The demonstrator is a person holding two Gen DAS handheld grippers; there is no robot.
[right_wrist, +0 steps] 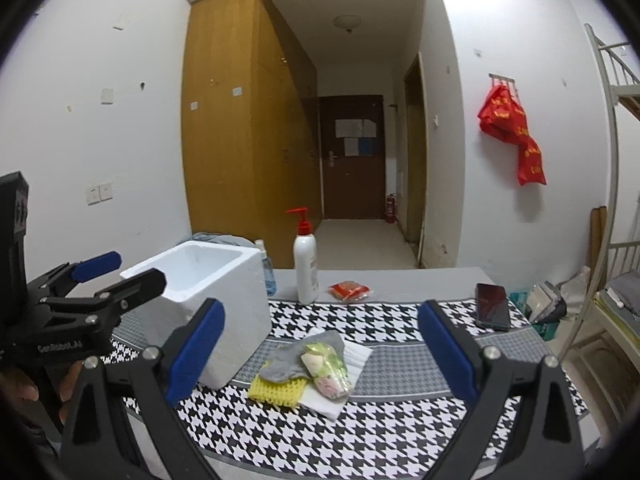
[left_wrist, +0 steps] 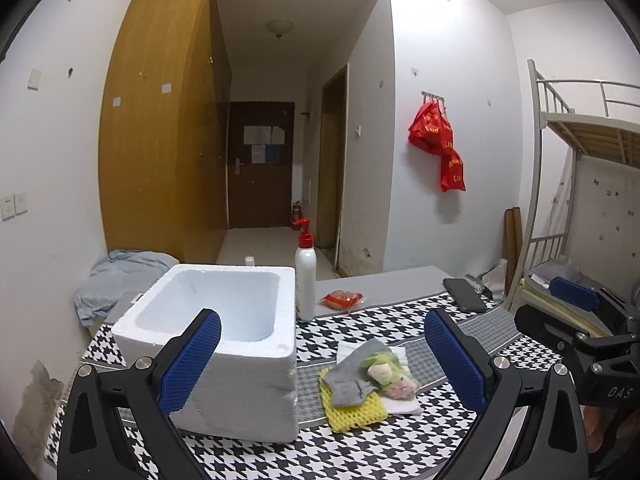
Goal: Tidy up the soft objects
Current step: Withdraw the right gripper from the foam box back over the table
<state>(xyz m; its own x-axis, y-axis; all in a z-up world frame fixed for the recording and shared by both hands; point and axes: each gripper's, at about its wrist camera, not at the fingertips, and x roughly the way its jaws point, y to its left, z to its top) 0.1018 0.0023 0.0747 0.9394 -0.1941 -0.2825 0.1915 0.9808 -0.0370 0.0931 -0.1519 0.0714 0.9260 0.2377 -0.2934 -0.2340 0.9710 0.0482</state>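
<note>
A pile of soft things lies on the houndstooth cloth: a grey sock [left_wrist: 352,376] [right_wrist: 296,356], a yellow foam net [left_wrist: 358,410] [right_wrist: 276,390], a small plastic bag of soft items [left_wrist: 390,376] [right_wrist: 328,368] and white tissue [left_wrist: 404,402] [right_wrist: 356,354]. Left of the pile stands an empty white foam box [left_wrist: 224,344] [right_wrist: 208,292]. My left gripper [left_wrist: 322,356] [right_wrist: 116,268] is open, hovering in front of the box and pile. My right gripper [right_wrist: 320,344] [left_wrist: 576,304] is open too, held above the near side of the pile.
A white pump bottle [left_wrist: 306,280] [right_wrist: 306,264], a red snack packet [left_wrist: 342,299] [right_wrist: 350,291] and a dark phone [left_wrist: 464,294] [right_wrist: 492,306] sit farther back on the table [left_wrist: 400,280]. A small blue bottle [right_wrist: 267,272] stands behind the box. A bunk bed [left_wrist: 580,140] is to the right.
</note>
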